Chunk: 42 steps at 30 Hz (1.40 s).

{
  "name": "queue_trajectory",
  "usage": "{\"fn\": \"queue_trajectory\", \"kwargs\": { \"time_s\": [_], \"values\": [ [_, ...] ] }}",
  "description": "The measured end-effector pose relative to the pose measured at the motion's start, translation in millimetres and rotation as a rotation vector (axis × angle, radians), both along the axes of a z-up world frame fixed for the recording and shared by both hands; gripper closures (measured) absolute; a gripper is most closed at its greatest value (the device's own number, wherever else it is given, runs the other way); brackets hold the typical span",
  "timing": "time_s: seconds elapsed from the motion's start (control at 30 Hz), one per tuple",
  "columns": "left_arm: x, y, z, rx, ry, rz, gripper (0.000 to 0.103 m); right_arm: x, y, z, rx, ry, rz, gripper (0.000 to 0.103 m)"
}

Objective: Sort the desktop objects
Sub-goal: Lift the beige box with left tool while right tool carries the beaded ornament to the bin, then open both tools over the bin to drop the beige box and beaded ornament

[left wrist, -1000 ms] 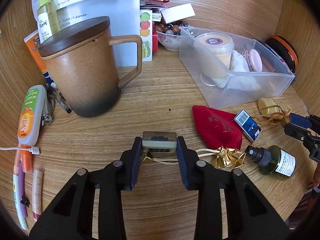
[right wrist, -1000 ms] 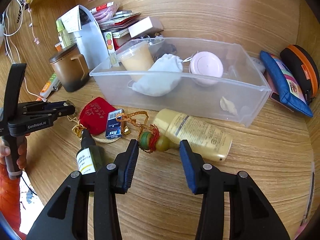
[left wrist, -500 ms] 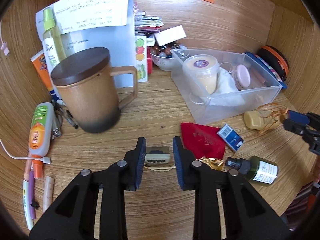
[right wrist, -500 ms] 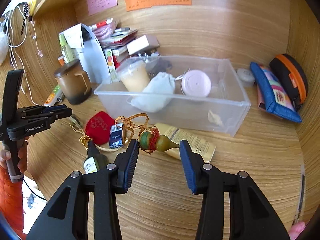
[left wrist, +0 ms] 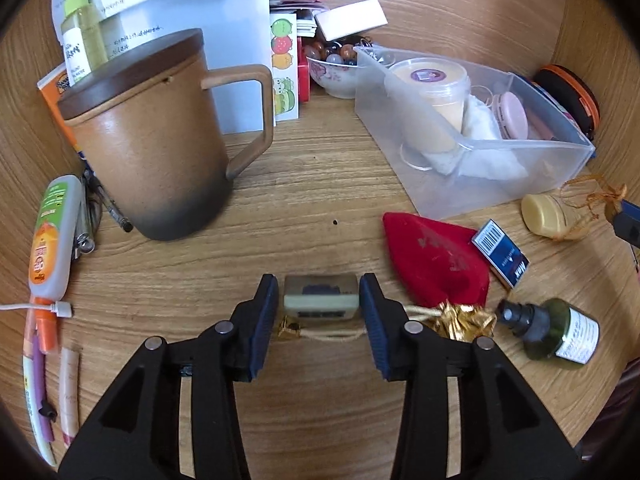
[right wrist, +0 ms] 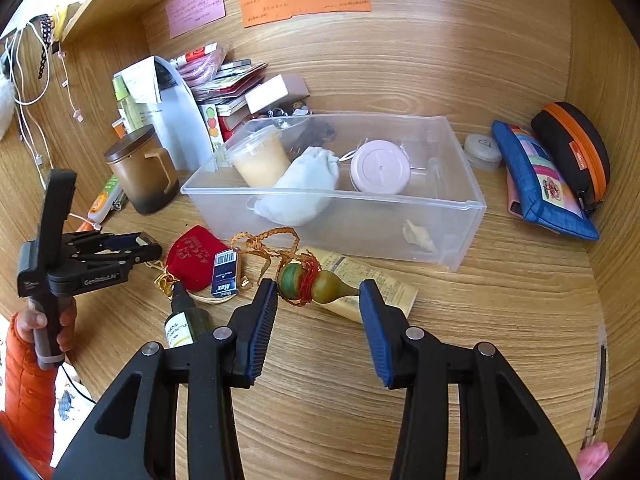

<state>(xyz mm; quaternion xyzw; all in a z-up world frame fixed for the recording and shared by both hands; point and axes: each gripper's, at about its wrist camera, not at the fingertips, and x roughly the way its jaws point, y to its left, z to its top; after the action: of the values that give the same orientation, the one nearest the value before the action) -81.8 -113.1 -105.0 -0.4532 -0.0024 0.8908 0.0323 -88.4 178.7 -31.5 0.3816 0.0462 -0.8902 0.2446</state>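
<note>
My left gripper (left wrist: 319,300) is shut on a small grey-green rectangular block (left wrist: 320,298) with a dark top, held just above the desk. It also shows in the right wrist view (right wrist: 140,246). My right gripper (right wrist: 319,300) holds a green and olive gourd charm (right wrist: 316,282) with a red tassel and an orange braided cord (right wrist: 266,242); the pads touch its two ends. A clear plastic bin (right wrist: 460,200) holds a lidded cup (right wrist: 258,158), a white cloth (right wrist: 304,188) and a pink round case (right wrist: 380,166).
On the desk lie a red pouch (left wrist: 436,258), a blue Max box (left wrist: 502,254), a green bottle (left wrist: 560,334) and a cream tube (right wrist: 372,280). A brown lidded mug (left wrist: 152,136) stands left. Pens and a sunscreen tube (left wrist: 52,236) lie far left; pouches (right wrist: 540,184) lie right.
The left gripper came down and forward with the block, closer to the desk. The right gripper rose and pulled back, lifting the gourd charm off the desk.
</note>
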Motion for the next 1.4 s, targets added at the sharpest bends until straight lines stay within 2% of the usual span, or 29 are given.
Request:
{"fn": "queue_trajectory", "kwargs": {
  "time_s": [0.07,0.3,0.7,0.93,1.2,1.4],
  "values": [
    [-2,0,-1,-0.003,-0.003,0.008,0.070,-2,2,1,0.002,0.001,-0.005,0.064],
    [2,1,9,0.008,0.034,0.020,0.070,-11,8,7,-0.013,0.002,-0.020,0.064],
    [12,21,72,0.050,0.169,-0.011,0.070,-24,11,42,-0.047,0.073,-0.029,0.064],
    [-2,41,98,0.055,0.216,-0.043,0.070,-32,11,62,-0.065,0.110,-0.024,0.064],
    [-20,61,109,0.063,0.232,-0.073,0.070,-51,7,67,-0.069,0.113,-0.019,0.064],
    [-35,74,106,0.061,0.219,-0.100,0.070,-67,1,61,-0.067,0.098,-0.006,0.064]
  ]
}}
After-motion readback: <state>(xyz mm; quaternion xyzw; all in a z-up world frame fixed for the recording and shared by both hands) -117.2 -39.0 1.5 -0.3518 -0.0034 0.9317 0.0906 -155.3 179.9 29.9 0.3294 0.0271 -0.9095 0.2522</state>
